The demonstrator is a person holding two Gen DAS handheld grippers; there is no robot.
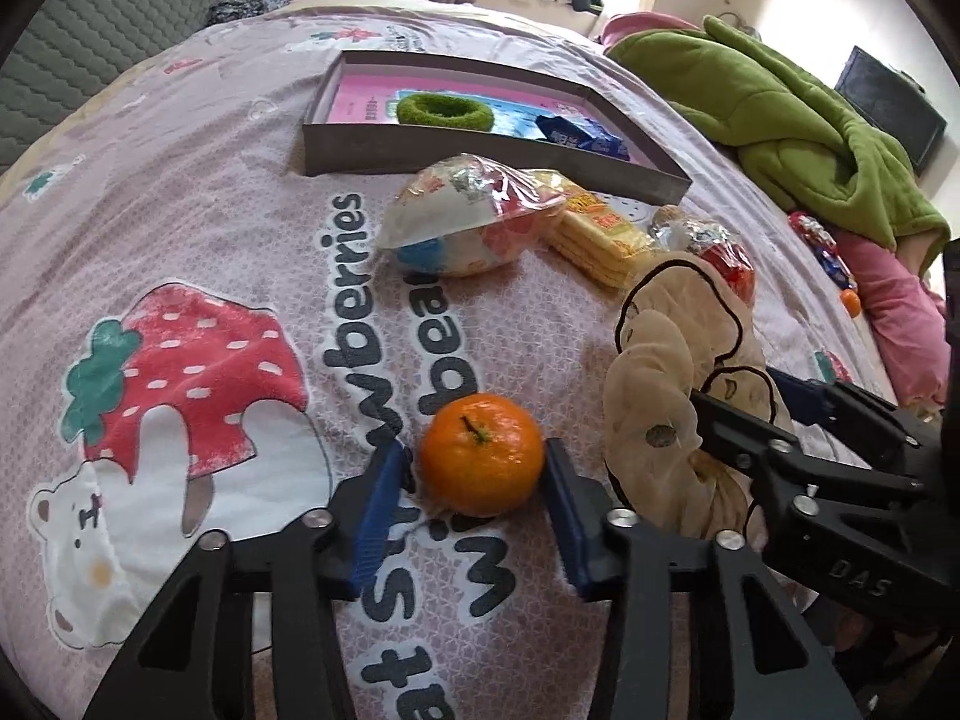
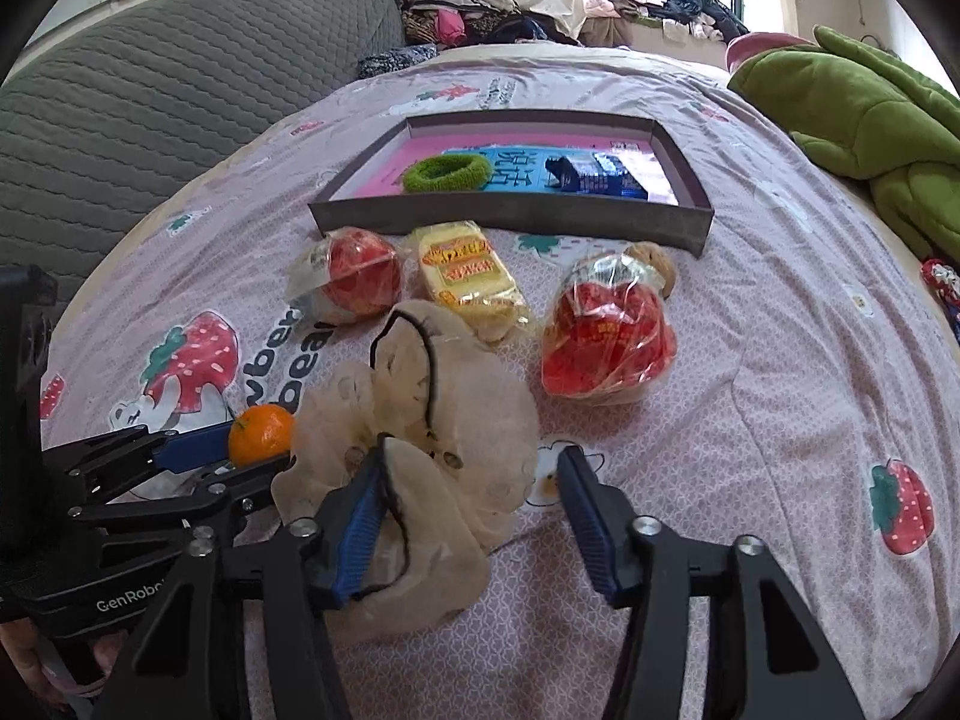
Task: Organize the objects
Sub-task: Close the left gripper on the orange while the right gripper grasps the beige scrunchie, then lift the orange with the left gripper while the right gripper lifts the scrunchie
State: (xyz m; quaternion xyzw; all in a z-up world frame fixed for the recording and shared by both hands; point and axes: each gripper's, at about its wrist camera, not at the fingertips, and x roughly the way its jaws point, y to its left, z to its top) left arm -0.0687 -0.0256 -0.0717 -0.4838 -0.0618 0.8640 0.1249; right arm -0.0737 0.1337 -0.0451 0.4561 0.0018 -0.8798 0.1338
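Observation:
A small mandarin [image 1: 480, 453] lies on the pink bear-print bedsheet. My left gripper [image 1: 474, 450] is shut on it, a blue pad against each side. Just right of it lies a beige frilly scrunchie [image 2: 420, 396] with a black trim. My right gripper [image 2: 474, 456] stands open over the scrunchie: the left pad rests in the fabric, and the right pad is apart from it over bare sheet. Farther back stands a shallow grey box [image 2: 510, 216] with a green scrunchie [image 2: 447, 173] and a blue packet [image 2: 594, 174] inside.
Between the grippers and the box lie a white-and-red snack bag [image 2: 348, 282], a yellow cracker pack [image 2: 468, 276] and a red wrapped bag [image 2: 606, 342]. A green blanket [image 2: 870, 120] is heaped at the right. A grey quilted headboard [image 2: 180, 90] rises at the left.

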